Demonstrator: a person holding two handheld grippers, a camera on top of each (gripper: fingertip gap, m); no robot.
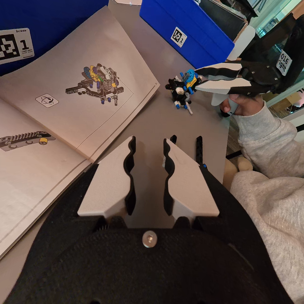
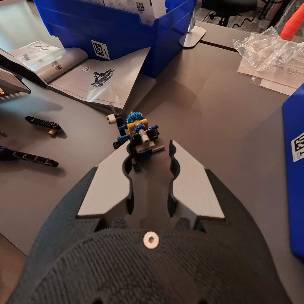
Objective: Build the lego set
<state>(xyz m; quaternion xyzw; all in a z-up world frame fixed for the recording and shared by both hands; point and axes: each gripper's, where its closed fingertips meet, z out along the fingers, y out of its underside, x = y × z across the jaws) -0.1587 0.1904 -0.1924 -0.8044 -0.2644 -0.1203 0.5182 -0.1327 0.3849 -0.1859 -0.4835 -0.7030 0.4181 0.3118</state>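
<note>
A small lego assembly [image 2: 139, 131] of black, yellow and blue parts with blue gears stands on the grey table [image 2: 205, 115]. My right gripper [image 2: 150, 144] is open. Its fingertips flank the near end of the assembly, and the left finger [image 2: 115, 172] is right against it. In the left wrist view the right gripper [image 1: 196, 80] reaches the assembly [image 1: 182, 88] from the right. My left gripper [image 1: 149, 141] is open and empty over bare table. Black beams [image 1: 199, 148] lie just beyond its right finger. The open instruction booklet [image 1: 82, 82] lies to its left.
Loose black beams [image 2: 32, 158] and a toothed black piece with a yellow part [image 2: 44, 124] lie left of the assembly. Blue bins [image 2: 115, 24] [image 2: 294, 164] stand behind and to the right. A clear plastic bag [image 2: 266, 49] rests on papers. A hand in a grey sleeve [image 1: 271, 139] holds the right gripper. Left tips to right tips: about 20 cm.
</note>
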